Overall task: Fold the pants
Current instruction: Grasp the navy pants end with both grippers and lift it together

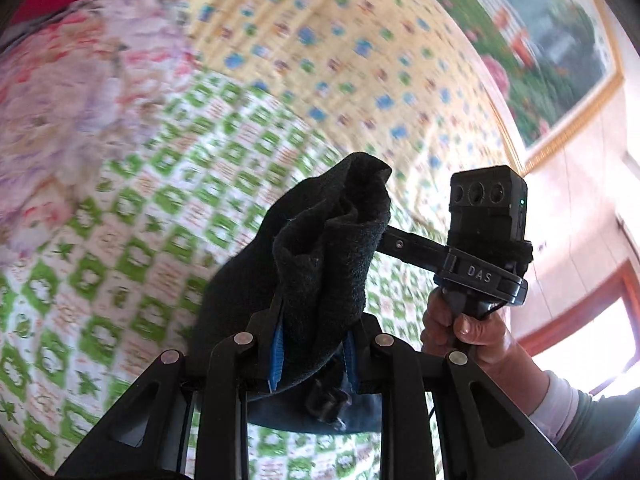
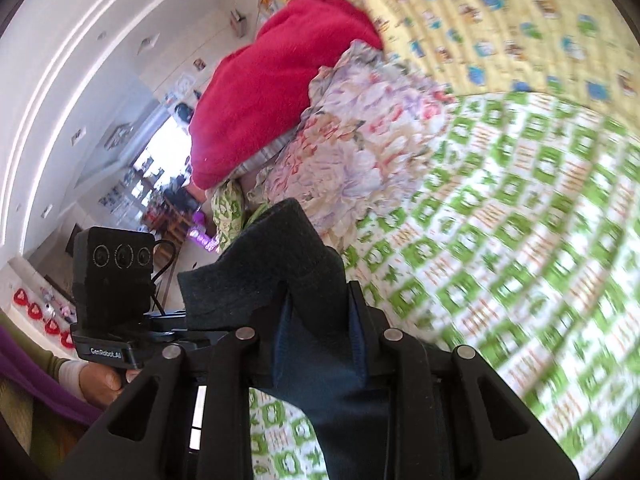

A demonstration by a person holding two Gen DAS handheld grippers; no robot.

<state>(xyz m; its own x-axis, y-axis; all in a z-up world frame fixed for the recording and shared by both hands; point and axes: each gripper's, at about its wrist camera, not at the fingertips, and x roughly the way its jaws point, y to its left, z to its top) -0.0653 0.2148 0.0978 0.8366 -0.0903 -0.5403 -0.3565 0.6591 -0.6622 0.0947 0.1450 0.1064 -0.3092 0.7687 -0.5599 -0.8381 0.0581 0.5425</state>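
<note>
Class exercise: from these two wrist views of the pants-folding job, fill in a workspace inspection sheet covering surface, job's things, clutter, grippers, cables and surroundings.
Surface: bed sheet with green squares; yellow patterned sheet beyond it.
Job's things: dark pants, bunched and lifted off the bed.
Clutter: floral quilt and red blanket heaped at the bed's edge.
Grippers: left hand-held gripper shut on the pants; right hand-held gripper shut on the pants.
Cables: black cable on the left unit's camera box.
Surroundings: framed picture, bright window, white ceiling.
</note>
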